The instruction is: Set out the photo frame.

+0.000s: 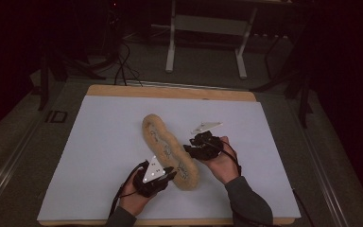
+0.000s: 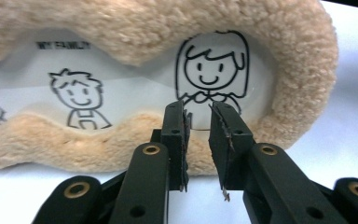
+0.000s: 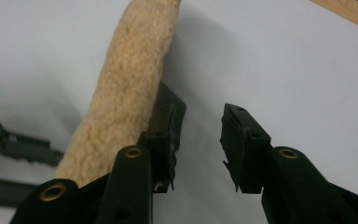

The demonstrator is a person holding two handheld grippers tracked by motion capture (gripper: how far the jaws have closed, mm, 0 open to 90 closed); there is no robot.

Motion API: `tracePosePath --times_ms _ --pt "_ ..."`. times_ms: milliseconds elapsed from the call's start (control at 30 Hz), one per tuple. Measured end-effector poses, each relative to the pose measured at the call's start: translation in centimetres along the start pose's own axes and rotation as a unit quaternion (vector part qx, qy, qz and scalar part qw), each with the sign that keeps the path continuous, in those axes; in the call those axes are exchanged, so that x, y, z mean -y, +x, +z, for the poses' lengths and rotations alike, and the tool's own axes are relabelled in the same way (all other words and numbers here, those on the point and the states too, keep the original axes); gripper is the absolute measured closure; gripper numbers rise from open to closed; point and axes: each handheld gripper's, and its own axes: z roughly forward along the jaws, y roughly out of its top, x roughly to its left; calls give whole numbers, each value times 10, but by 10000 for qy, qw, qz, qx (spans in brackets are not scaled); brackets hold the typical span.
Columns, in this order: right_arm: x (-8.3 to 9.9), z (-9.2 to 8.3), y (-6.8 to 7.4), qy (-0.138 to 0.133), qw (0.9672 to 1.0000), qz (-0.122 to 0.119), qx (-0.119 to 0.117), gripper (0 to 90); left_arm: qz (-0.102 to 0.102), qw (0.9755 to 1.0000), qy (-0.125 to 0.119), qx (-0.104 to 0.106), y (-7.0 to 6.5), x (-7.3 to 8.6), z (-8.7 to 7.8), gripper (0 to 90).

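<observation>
The desk (image 1: 99, 142), under a white sheet, carries one thing: a long plush case (image 1: 169, 152) with a fleecy tan rim and a clear window printed with cartoon figures. It lies flat near the middle, slantwise, its near end between the two hands.

The left tongs (image 2: 200, 128) sit at that near end, and the jaws stand apart with a narrow gap. Nothing is pinched; the tips hover over the rim's inner edge and the window. The right tongs (image 3: 200, 135) are on the other side of the case, jaws released and wider, with bare sheet between them. The left jaw lies just beside the fleece; whether it touches is hard to tell.

The likely risks, as I judge them:

- The case is soft and floppy. If one pair of tongs takes it at this end alone, the far end will probably sag or drag on the sheet.
- The left tips are sharp-edged and close to the clear window. Closing here could crease or scratch the film rather than catch the rim.
- The right jaw beside the fleece may nudge the case sideways when it moves, turning it off its line.
- Fleece compresses, so a shallow bite could slip out.
</observation>
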Motion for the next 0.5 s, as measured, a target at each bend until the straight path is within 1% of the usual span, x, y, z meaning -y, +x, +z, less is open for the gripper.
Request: tracePosePath --times_ms 67,167,267,367,433,500 --pt "2 -2 -2 -9 10000 20 -38 620 -47 10000 -9 -72 3 0 -3 734" --pt "5 -6 -4 -37 9998 153 -132 612 -130 9997 -51 -223 7 0 -6 711" --pt "6 -11 -6 -121 9993 249 -232 614 -208 9993 -85 -307 12 0 -11 701" --pt "8 -16 -5 -99 9992 228 -319 629 -295 9987 -123 -408 16 -1 -16 676" --pt "9 -18 -5 -102 9991 227 -341 629 -393 9981 -129 -446 19 -1 -18 665" --pt "10 -20 -5 -106 9987 297 -410 628 -507 9974 -112 -505 23 -1 -21 649"
